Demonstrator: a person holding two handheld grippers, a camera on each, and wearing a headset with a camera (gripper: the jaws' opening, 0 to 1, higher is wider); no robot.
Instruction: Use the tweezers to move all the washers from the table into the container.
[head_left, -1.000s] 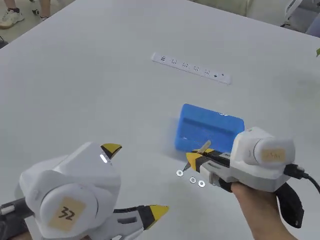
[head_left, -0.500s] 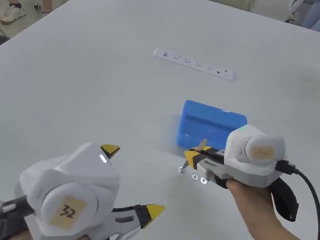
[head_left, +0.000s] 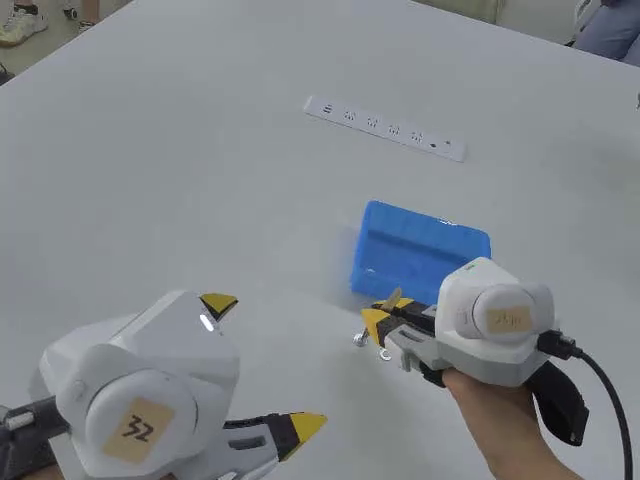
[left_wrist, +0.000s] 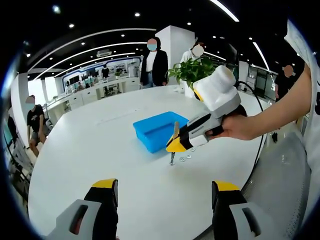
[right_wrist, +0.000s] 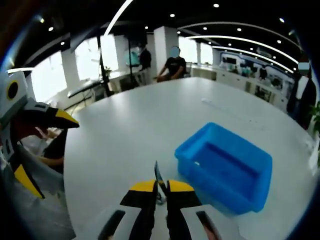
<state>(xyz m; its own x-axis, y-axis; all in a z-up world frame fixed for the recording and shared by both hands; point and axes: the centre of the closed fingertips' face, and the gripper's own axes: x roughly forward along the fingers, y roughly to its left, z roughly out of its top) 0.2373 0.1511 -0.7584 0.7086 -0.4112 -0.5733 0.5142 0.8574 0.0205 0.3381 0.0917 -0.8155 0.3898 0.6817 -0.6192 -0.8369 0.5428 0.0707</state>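
The blue container (head_left: 420, 250) (left_wrist: 159, 130) (right_wrist: 225, 165) stands on the white table. Just in front of it lie small metal washers (head_left: 359, 340) (left_wrist: 183, 159). My right gripper (head_left: 375, 320) (left_wrist: 175, 145) (right_wrist: 159, 187) is shut on the tweezers (left_wrist: 173, 150) (right_wrist: 157, 176), whose tip points down at the leftmost washer. The gripper's body hides some of the washers in the head view. My left gripper (head_left: 265, 365) (left_wrist: 165, 186) (right_wrist: 42, 150) hangs open near the table's front, to the left of the washers, with nothing between its jaws.
A white power strip (head_left: 385, 128) lies beyond the container. The table (head_left: 180, 180) is wide and bare to the left. A potted plant (left_wrist: 192, 72) and several people stand past the table's far side. A cable (head_left: 600, 390) trails from the right gripper.
My right gripper has come slightly left and lower over the washers, bringing the tweezers' tip down to the leftmost one. The left gripper has stayed put.
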